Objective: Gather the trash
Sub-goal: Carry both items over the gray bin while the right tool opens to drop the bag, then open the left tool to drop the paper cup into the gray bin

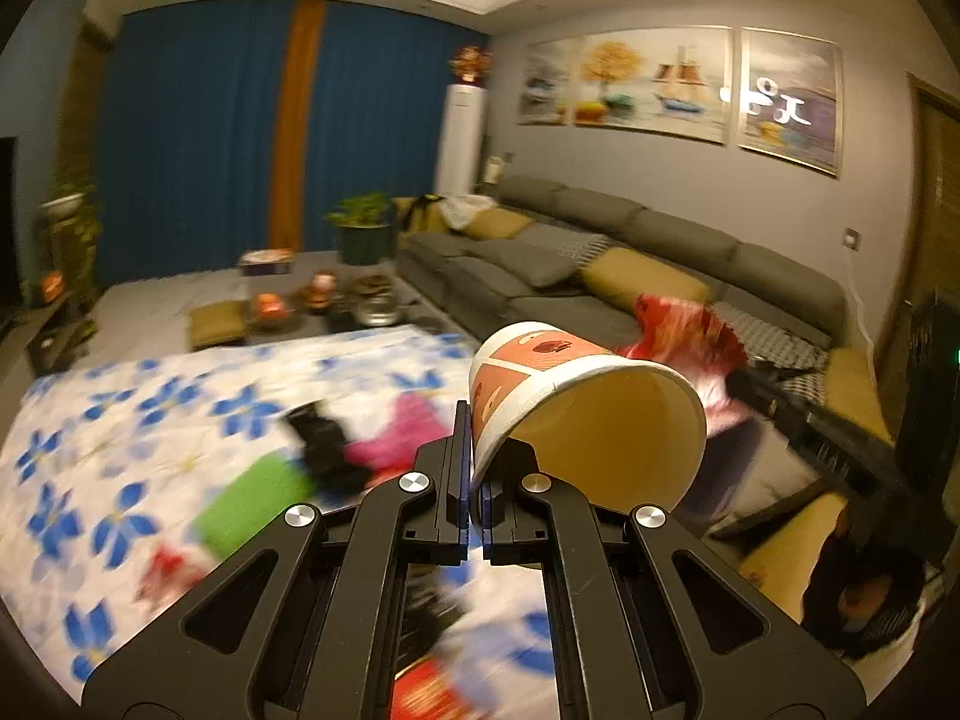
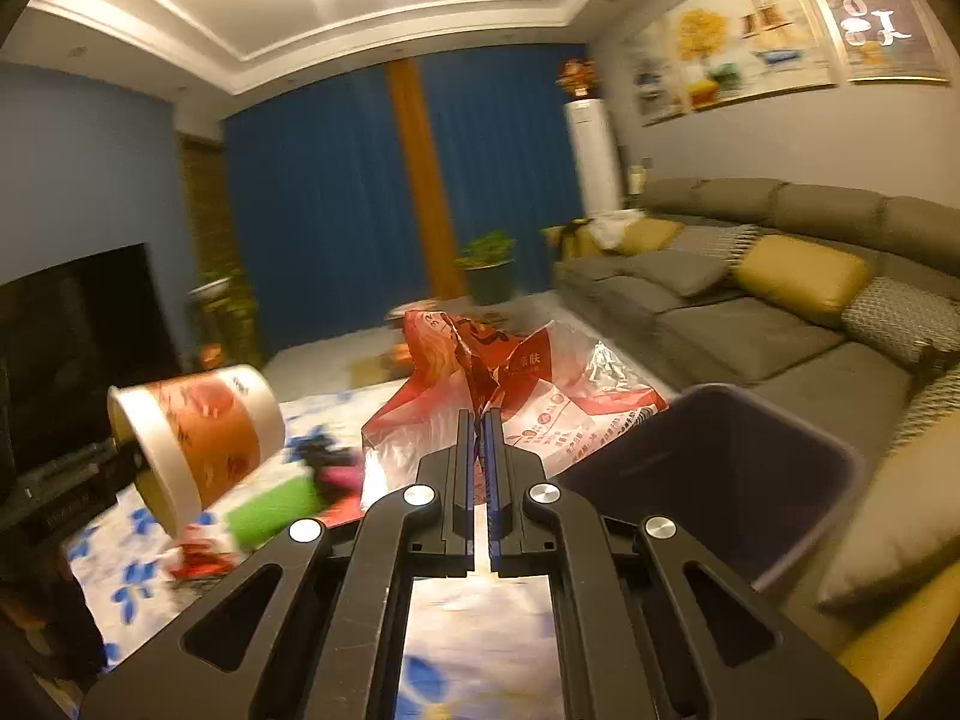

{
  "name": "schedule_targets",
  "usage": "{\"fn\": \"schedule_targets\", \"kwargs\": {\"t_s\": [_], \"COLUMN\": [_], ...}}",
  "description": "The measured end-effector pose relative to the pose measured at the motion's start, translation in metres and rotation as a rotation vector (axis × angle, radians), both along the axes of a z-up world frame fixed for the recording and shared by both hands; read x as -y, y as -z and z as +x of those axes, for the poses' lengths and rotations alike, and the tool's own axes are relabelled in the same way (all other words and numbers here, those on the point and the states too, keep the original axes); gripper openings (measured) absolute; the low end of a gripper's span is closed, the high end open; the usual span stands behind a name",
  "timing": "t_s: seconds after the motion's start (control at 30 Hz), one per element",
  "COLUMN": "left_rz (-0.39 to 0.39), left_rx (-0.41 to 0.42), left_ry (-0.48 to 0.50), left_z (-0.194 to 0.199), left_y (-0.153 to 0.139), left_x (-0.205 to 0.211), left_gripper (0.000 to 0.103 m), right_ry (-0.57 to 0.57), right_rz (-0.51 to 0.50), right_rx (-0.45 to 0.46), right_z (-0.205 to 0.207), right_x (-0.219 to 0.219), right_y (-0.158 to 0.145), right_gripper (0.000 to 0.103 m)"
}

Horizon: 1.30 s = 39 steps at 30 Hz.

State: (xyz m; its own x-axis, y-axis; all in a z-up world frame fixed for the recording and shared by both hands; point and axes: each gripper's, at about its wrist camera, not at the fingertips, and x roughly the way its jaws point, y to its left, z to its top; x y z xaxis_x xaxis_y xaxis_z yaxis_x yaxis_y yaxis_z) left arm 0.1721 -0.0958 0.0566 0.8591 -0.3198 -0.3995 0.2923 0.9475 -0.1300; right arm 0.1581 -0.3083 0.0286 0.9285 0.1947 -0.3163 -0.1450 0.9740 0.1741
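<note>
My left gripper (image 1: 477, 468) is shut on the rim of an orange and white paper cup (image 1: 576, 402), held tilted on its side above the floral cloth (image 1: 120, 408). The cup also shows in the right wrist view (image 2: 198, 432) at the left. My right gripper (image 2: 478, 438) is shut on a crumpled red and clear plastic bag (image 2: 510, 384), held in the air; the bag shows in the left wrist view (image 1: 690, 330) behind the cup. A dark bin (image 2: 720, 468) stands open just right of my right gripper.
On the cloth lie a green item (image 1: 252, 504), a pink item (image 1: 396, 438), a black item (image 1: 324, 438) and red wrappers (image 2: 198, 558). A grey sofa (image 2: 750, 312) with yellow cushions runs along the right. A TV (image 2: 66, 348) stands at the left.
</note>
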Motion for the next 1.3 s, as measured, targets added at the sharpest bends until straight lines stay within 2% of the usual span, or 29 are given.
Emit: {"fn": "schedule_targets", "kwargs": {"t_s": [0.23, 0.53, 0.8, 1.23, 1.3], "left_rz": [0.019, 0.002, 0.019, 0.028, 0.040], "left_rx": [-0.050, -0.147, -0.226, -0.328, -0.332], "left_ry": [0.125, 0.213, 0.249, 0.312, 0.329], "left_z": [0.053, 0.109, 0.135, 0.148, 0.146], "left_y": [0.010, 0.042, 0.068, 0.094, 0.096], "left_x": [0.078, 0.129, 0.155, 0.178, 0.182], "left_gripper": [0.001, 0.001, 0.001, 0.002, 0.002], "right_ry": [0.118, 0.195, 0.198, 0.204, 0.207], "right_rz": [0.011, 0.003, -0.002, 0.017, 0.022], "right_rx": [-0.046, -0.122, -0.181, -0.241, -0.241], "right_z": [0.013, 0.030, 0.047, 0.057, 0.056], "right_x": [0.048, 0.072, 0.073, 0.081, 0.081], "right_y": [0.022, 0.054, 0.075, 0.094, 0.095], "right_gripper": [0.004, 0.004, 0.004, 0.007, 0.016]}}
